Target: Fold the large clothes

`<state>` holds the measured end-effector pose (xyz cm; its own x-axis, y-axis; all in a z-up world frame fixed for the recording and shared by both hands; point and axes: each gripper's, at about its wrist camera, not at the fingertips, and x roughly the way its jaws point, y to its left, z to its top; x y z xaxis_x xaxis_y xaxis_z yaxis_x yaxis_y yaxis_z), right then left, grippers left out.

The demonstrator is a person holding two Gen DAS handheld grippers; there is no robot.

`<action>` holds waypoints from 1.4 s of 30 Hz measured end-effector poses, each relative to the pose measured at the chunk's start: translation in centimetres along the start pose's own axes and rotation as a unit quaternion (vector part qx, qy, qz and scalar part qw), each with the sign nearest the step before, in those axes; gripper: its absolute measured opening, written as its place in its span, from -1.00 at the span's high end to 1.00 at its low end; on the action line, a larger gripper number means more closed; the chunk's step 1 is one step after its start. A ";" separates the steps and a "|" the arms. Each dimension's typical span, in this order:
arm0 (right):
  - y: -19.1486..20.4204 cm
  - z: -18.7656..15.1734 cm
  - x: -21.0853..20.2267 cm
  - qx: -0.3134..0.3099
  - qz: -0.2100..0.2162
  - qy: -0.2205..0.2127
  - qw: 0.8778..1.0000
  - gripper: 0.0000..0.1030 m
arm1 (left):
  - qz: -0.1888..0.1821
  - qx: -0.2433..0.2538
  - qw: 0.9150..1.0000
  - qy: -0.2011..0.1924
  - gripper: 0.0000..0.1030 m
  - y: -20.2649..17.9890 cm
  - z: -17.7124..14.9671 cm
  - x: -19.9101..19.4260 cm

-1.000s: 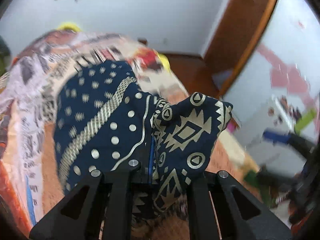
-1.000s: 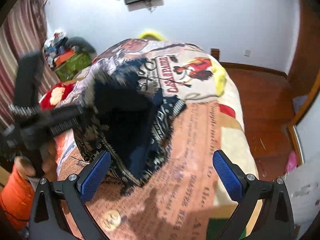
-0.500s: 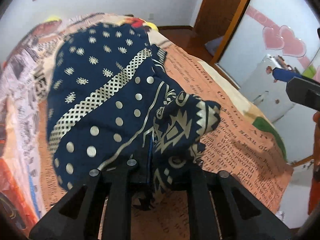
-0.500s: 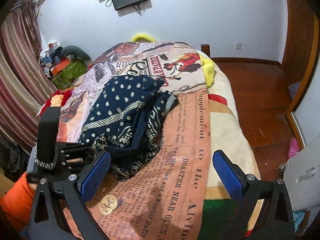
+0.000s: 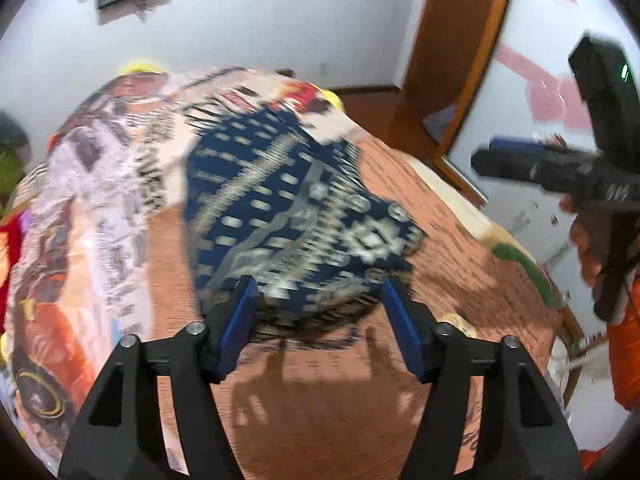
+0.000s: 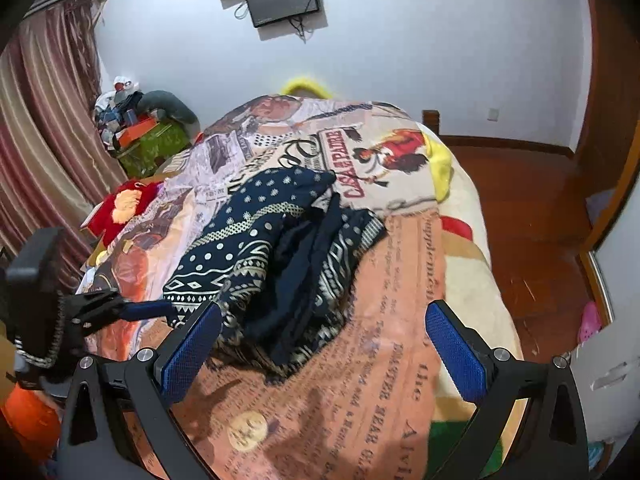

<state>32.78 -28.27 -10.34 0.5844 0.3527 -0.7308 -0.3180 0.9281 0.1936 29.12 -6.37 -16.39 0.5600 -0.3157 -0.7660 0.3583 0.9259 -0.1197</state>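
Left wrist view: the left gripper [image 5: 320, 316] has just let its fingers part, nothing between them. Garment [image 6: 280, 248] lies bunched mid-bed [image 6: 404, 312], roughly folded, untidy. Right gripper [image 6: 324, 352] fingers apart, empty. Straightening remains.

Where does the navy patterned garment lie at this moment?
In the right wrist view the navy patterned garment lies bunched on the newspaper-print bedspread, left of centre, below the rooster picture.

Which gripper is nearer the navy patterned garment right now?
Left. The left gripper, jaws just opened, sits at the navy patterned garment's near edge; the right gripper hangs open, farther back.
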 end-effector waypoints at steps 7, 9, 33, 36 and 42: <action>2.8 2.0 5.6 0.000 0.043 0.032 0.999 -0.98 | 0.077 -0.066 0.994 -0.027 -0.35 7.1 2.2 -0.2; 3.5 2.2 7.9 0.007 0.054 0.053 0.997 -0.98 | 0.085 -0.087 0.993 -0.015 -0.34 9.2 2.5 1.2; 3.1 0.2 13.3 0.029 0.094 0.102 0.990 0.75 | -0.028 -0.188 0.980 0.065 -0.51 12.1 1.4 7.8; 2.9 0.1 11.6 0.015 0.090 0.090 0.992 0.77 | -0.025 -0.159 0.984 0.069 -0.50 10.6 1.6 7.7; 0.3 -1.7 9.9 0.025 0.073 0.097 0.992 0.79 | -0.047 -0.133 0.986 0.084 -0.51 8.0 1.3 8.8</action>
<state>37.23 -24.67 -18.61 0.3790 0.4586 -0.8037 -0.3481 0.8754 0.3353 37.90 -2.03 -23.30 0.3941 -0.3855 -0.8343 0.1824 0.9225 -0.3401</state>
